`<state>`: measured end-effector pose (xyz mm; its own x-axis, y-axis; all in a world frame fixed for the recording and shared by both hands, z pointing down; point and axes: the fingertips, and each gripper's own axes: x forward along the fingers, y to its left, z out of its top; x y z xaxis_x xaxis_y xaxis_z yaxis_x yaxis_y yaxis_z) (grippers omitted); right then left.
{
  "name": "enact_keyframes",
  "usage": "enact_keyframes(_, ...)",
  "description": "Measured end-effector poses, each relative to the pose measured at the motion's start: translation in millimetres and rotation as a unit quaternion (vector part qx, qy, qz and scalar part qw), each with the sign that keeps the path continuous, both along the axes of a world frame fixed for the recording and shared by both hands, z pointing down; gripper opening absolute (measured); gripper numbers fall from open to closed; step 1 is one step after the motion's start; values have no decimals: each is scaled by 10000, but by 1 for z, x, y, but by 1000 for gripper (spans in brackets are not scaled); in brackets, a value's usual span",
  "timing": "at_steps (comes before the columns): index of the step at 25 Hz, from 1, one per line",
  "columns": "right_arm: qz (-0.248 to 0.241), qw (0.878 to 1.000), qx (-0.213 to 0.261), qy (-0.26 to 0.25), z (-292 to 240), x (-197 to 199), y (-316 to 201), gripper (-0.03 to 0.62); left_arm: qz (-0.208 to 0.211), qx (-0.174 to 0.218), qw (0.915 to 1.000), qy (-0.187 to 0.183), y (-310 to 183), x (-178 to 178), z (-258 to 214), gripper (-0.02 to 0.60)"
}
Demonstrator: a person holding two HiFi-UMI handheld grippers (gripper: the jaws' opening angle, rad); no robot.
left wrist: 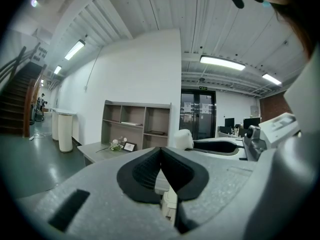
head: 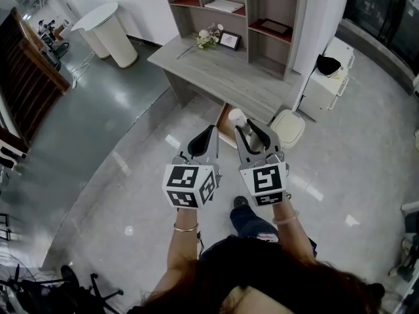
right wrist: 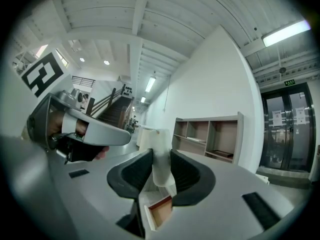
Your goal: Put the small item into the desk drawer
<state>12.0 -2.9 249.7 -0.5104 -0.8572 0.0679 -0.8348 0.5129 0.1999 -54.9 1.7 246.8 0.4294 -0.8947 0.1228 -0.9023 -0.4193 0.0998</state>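
We stand on the pale tiled floor [head: 131, 195] facing the grey tabletop [head: 222, 70], a gripper in each hand, held side by side and pointing roughly level toward it. The right gripper [head: 247, 131] pinches the small item [head: 236, 117], a white piece standing upright between its dark pads, with its top above the pads. The left gripper [head: 211, 133] carries nothing, its jaws pressed together at the tips. Under the tabletop's front edge the drawer [head: 224, 126] stands pulled open, and its wood-coloured inside shows just below the item in the right gripper view. The item is up in the air in the gripper, short of the drawer and not in it. On the tabletop, flowers [head: 208, 37] lie beside a picture frame [head: 229, 40], below the shelf unit [head: 245, 5].
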Motion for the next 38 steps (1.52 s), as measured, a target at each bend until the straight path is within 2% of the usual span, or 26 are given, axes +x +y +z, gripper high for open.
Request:
enact_keyframes(13, -274, 9991, -300, 87, 30, 6, -88, 109, -194, -116, 9997, -33, -94, 10, 18, 15)
enact_keyframes(21, -407, 9973, -527, 313, 66, -2, -120, 109, -384, -244, 9989, -56, -121, 1, 44, 15)
enact_keyframes(33, -166, 9954, -797, 504, 110, -16, -166, 109, -146, -294, 9994, -79, -166, -9, 79, 15)
enact_keyframes(38, -96, 9934, -839, 782, 129, -29, -188, 109, 33, -344, 9993, -159, -188, -18, 97, 15)
